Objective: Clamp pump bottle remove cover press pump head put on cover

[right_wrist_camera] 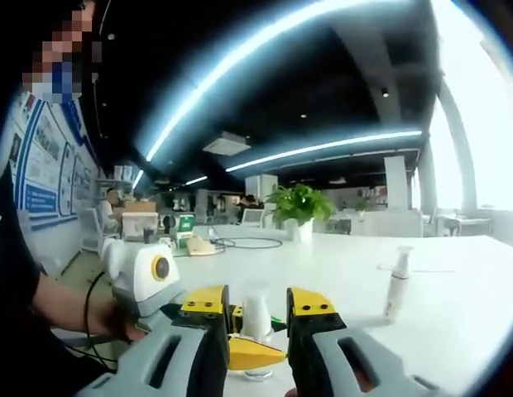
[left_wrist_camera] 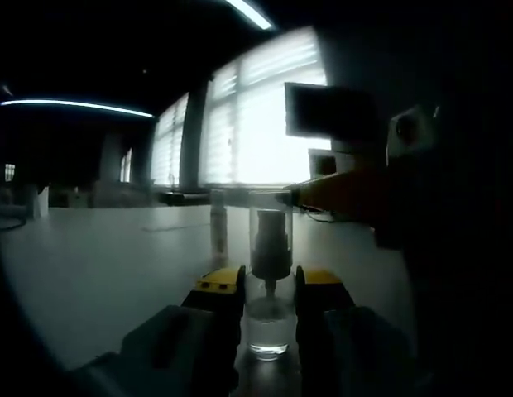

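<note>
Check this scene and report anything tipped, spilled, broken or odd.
Nothing stands out. The pump bottle stands upright between the left gripper's jaws with its clear cover on. A second bottle stands upright on the table. No spill shows.

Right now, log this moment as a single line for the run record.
left gripper: shut on pump bottle | right gripper: around clear cover, grip unclear | second bottle: upright on table

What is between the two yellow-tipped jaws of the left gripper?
In the left gripper view, the left gripper has the clear pump bottle between its jaws, clamped at the lower body, with the transparent cover still over the pump head.
</note>
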The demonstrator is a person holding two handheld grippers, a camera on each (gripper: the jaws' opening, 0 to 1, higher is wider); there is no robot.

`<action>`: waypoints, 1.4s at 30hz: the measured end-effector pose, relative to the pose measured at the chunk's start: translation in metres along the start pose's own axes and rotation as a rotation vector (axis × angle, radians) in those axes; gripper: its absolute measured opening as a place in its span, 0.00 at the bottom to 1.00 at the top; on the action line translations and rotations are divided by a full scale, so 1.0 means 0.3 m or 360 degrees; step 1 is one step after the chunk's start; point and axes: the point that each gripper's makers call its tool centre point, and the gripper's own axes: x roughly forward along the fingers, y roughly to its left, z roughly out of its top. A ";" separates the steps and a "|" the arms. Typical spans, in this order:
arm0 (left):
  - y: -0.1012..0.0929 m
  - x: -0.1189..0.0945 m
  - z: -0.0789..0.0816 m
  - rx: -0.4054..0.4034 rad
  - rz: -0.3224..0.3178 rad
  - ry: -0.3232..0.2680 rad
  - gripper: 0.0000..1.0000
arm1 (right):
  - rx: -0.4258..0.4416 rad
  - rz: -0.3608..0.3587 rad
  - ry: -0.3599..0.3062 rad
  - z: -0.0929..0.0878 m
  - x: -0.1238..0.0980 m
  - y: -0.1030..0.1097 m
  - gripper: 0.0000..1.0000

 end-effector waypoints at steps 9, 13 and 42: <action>0.000 -0.001 -0.003 0.0024 -0.0001 -0.0002 0.15 | -0.0062 -0.0005 0.0040 -0.026 0.021 0.022 0.21; -0.001 0.000 -0.003 0.0018 0.0002 0.0003 0.15 | -0.0086 -0.0011 0.0044 -0.033 0.028 0.020 0.19; -0.001 0.000 -0.017 0.0041 0.0009 0.0029 0.15 | -0.0089 -0.0031 0.0070 -0.032 0.031 0.011 0.09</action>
